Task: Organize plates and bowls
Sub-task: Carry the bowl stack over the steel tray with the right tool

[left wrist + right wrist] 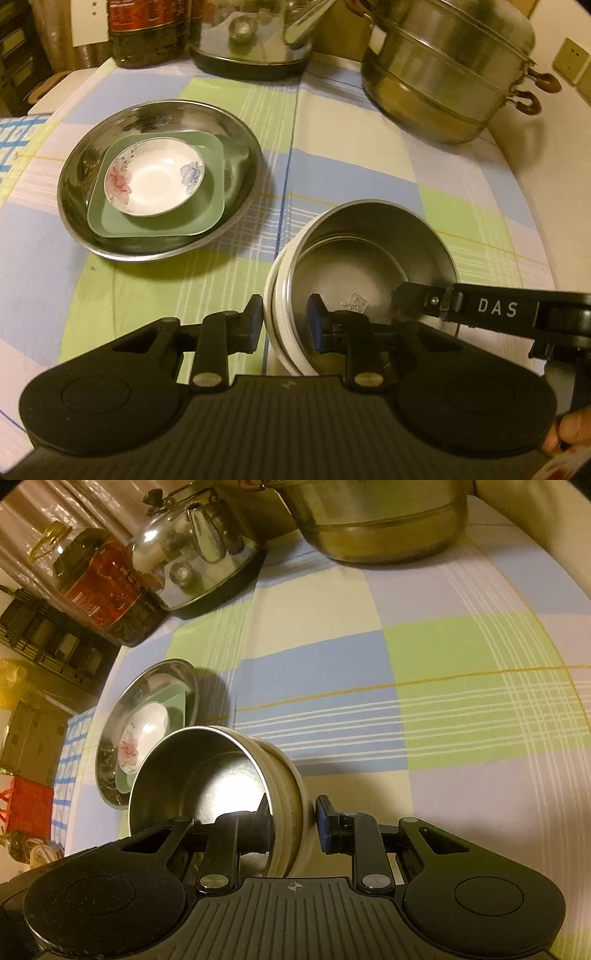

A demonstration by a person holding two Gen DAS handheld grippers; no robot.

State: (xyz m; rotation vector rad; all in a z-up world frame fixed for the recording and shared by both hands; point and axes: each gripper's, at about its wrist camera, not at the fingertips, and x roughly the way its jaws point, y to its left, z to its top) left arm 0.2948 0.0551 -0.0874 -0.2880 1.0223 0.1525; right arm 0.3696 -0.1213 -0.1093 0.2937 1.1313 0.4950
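— Checked cloth in blue, green and cream is seen spread over the table (332, 155). What is held?

— A steel bowl (369, 258), nested in a white bowl (273, 288), is gripped at its rim by both tongs. The left tongs (286, 325) are clamped across the stacked rims, one finger outside and one inside. The right tongs (291, 823) are closed on the rim at another point, and the bowls are seen tilted in the right wrist view.

— And the other dishes?

— A floral saucer (155, 179) is set in a green square plate (159, 221), itself inside a steel plate (159, 110), just beside the bowls. A kettle (192, 554), an oil bottle (99, 587) and a steamer pot (450, 74) are ranged at the far edge.
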